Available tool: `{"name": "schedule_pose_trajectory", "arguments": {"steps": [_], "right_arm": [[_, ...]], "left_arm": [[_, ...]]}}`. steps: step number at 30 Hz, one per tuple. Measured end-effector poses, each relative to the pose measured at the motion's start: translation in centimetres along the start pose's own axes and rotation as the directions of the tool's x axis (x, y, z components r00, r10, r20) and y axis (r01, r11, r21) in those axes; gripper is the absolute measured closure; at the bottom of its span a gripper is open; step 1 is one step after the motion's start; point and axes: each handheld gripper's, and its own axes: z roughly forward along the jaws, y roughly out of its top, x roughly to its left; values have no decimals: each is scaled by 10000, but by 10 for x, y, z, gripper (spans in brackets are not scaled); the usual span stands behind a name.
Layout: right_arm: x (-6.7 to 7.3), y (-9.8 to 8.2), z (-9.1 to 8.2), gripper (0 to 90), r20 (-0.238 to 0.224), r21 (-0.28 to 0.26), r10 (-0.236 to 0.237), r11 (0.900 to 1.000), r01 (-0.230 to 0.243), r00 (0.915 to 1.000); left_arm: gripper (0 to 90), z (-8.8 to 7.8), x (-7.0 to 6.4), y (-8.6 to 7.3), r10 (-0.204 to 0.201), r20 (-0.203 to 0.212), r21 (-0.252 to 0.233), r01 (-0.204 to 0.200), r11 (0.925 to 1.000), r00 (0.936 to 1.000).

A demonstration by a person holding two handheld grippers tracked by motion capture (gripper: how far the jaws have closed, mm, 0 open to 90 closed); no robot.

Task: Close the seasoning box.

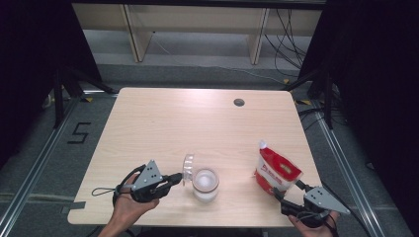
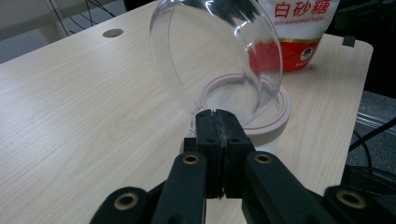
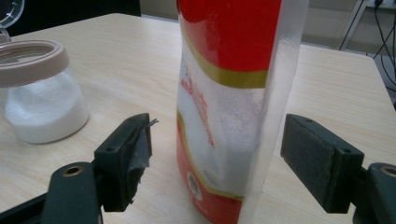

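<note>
Clear plastic lid [image 2: 215,51], domed and hinged, stands tilted up off the rim of a small jar [image 1: 205,184] near the front edge of the table [image 1: 148,123]; jar has a beige collar and is partly filled with white granules, most likely sugar. Left gripper [image 1: 174,178] has its jaws pinched together on the lid's small tab, seen close in the left gripper view, holding the lid open. Red-and-white sugar bag [image 1: 275,170], upright, with a clear panel showing white contents and a snipped spout corner at its top, stands well to the right of the jar, near the table's right edge. Right gripper [image 3: 215,154] has its jaws spread wide, one to either side of the bag's lower half, pads not touching the film on either side. Step in hand, by judgement: jar held open while the bag is about to be taken up for pouring. Next move calls for closing the right jaws squarely on the bag without crumpling it, then lifting and carrying the spout over the jar mouth; the soft bag may sag or slip, and the left grip must keep the lid clear
</note>
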Motion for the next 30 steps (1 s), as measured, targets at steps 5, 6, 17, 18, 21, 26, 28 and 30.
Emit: {"name": "schedule_pose_trajectory", "arguments": {"steps": [5, 6, 17, 18, 21, 26, 28, 30], "right_arm": [[0, 0, 0, 255, 1, -29, -3, 10000, 3, 10000], [1, 0, 0, 255, 90, -74, 18, 10000, -17, 10000], [0, 0, 0, 255, 163, -134, -15, 9999, 17, 9999], [-1, 0, 0, 255, 204, -188, -135, 9997, 139, 9997], [1, 0, 0, 255, 118, -74, 103, 9999, -102, 9999], [0, 0, -1, 255, -21, 3, 113, 9999, -113, 9999], [1, 0, -1, 255, 154, -117, 125, 9999, -123, 9998], [0, 0, -1, 255, 145, -83, -1, 10000, 2, 9999]], "left_arm": [[779, 0, 2, -4, -144, 44, 65, 144, 9999, 9999], [779, 0, 2, -5, -63, 73, 78, 62, 9999, 10000], [771, -1, -2, -1, -12, 232, -30, 13, 10000, 9997], [771, -1, -3, -1, -13, 189, -31, 14, 10000, 9998], [771, -1, -4, 0, 64, 235, -61, -63, 10000, 9997], [758, -1, -3, 0, 135, 327, -68, -133, 9999, 9994], [746, -2, -3, -2, -70, 296, -39, 71, 10000, 9995], [707, -2, -3, -4, -229, 426, -18, 230, 9997, 9988]]}}
